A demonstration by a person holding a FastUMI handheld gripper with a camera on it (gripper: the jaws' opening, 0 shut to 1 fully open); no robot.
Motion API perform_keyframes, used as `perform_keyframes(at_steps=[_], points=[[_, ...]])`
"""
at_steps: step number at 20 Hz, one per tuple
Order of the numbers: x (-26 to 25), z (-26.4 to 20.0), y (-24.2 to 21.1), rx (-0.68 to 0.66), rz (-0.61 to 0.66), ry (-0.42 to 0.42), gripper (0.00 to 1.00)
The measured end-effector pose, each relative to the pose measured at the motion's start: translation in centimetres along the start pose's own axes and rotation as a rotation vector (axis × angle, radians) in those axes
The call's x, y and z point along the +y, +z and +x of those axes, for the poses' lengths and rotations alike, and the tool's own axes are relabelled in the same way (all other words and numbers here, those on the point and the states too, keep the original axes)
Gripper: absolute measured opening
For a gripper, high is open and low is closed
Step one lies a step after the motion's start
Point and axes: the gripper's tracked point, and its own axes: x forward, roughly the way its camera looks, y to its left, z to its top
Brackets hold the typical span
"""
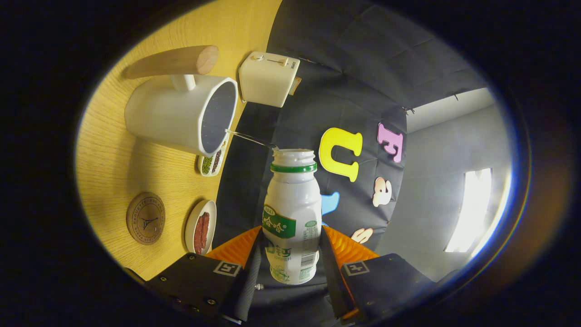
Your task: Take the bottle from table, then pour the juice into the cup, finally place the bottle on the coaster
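1. White plastic, green neck band, cap off: the bottle (292, 218) sits between my fingers, both pressing on its lower body, one on each side. My gripper (290, 247) is clamped on it and rolled over, so the table (113, 172) stands on edge in my view.
2. A thin clear stream (249, 137) runs from the bottle's open mouth to the rim of the cup (181, 113). Where it lands inside the cup I cannot make out; the interior reads dark.
3. The cup is white, with a wooden handle (174, 61) on a short white post. It stands on the light wood table, just beyond the bottle's mouth.
4. The coaster (145, 218), round and brown with an embossed design, lies on the table nearer to me than the cup, apart from it.
5. A small dish with a reddish strip (201, 227) lies just beside the coaster. A second dish of green and dark bits (212, 161) is partly hidden behind the cup's rim.
6. A white toaster (268, 78) stands beyond the cup, against the booth wall.
7. The bottle's base is cut off by my own housing; the fill level cannot be read through the opaque body.
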Motion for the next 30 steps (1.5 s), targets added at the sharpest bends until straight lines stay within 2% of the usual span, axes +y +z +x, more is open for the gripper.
perform_keyframes(at_steps=[20, 30], points=[[-1.1, -0.1, 0.4, -0.025, -0.077, -0.036, 0.67], [-2.3, 0.0, 1.3, -0.065, -0.151, -0.084, 0.67]])
